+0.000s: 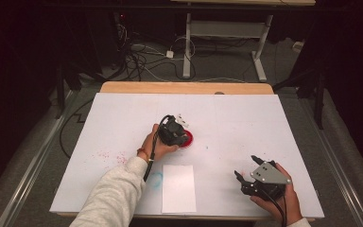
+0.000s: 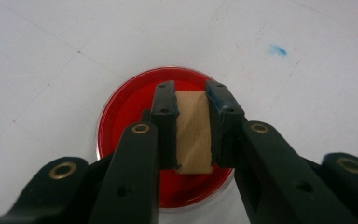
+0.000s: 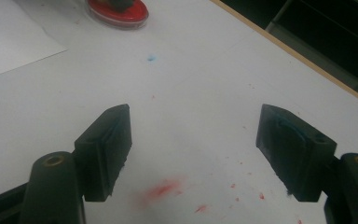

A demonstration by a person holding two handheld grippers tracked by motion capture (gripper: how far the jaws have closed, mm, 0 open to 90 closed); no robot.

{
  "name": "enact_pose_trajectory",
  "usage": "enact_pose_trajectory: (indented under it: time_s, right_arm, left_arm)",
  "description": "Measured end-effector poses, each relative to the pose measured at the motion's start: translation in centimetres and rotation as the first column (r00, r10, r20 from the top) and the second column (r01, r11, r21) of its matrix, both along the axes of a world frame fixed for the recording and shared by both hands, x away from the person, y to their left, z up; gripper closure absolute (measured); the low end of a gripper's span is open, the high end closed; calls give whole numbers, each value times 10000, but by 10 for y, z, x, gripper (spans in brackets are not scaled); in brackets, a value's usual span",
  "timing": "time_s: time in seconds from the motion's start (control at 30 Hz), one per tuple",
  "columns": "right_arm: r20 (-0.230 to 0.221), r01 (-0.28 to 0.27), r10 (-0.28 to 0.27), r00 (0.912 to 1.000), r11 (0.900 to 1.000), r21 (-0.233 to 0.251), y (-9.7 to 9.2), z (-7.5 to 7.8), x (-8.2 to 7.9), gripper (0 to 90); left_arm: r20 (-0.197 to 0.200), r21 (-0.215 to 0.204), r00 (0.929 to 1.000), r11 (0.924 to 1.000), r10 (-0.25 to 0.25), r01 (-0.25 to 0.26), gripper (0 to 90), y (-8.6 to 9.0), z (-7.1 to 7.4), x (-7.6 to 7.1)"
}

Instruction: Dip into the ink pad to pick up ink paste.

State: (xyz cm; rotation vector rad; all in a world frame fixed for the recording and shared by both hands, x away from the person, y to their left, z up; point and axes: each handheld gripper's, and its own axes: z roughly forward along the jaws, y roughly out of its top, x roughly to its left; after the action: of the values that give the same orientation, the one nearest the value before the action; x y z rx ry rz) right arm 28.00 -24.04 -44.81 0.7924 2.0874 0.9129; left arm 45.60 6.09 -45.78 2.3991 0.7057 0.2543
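A round dish of red paint (image 2: 126, 112) sits on the white sheet near the table's middle (image 1: 187, 139). My left gripper (image 2: 192, 100) is shut on a small wooden block (image 2: 193, 135), held right over the red paint; whether the block touches the paint I cannot tell. In the high view the left gripper (image 1: 174, 128) hangs over the dish's left side. My right gripper (image 3: 193, 154) stands open, nothing between its jaws, low over the sheet at the front right (image 1: 248, 170). The red dish (image 3: 117, 11) lies far ahead of it.
A blank sheet of paper (image 1: 178, 188) lies at the front middle, a blue ring mark (image 1: 156, 178) to its left. Red speckles (image 1: 108, 156) stain the left side, red smears (image 3: 161, 190) lie under the right gripper. The table's wooden far edge (image 1: 184, 88) borders a floor with cables.
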Motion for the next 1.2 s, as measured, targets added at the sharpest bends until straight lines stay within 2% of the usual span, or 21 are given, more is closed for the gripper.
enact_pose_trajectory:
  time_s: [0.33,0.77,0.87,0.97,1.1,1.2]
  right_arm:
    - [-21,-4,4,10000,10000,-14,0,0,-1,268]
    - [-11,-17,17,10000,10000,-15,1,0,-2,268]
    - [-28,-5,5,10000,10000,-23,1,0,-2,268]
    - [-28,-8,8,10000,10000,14,2,0,-2,268]
    - [-20,-33,33,10000,10000,42,2,1,-1,268]
    - [-31,-36,36,10000,9999,113,1,1,-1,268]
  left_arm:
    - [-80,-36,10000,10000,49,-50,739,1,-1,0]
    - [-81,-356,9998,9991,208,-210,739,3,-3,-1]
    - [-5,-124,9998,9997,189,-189,739,1,-1,-2]
    - [124,302,9999,9995,96,-100,739,-4,5,-3]
    - [398,-69,9988,9996,293,-291,738,6,30,1]
    - [602,-179,9976,9993,330,-320,738,14,51,1]
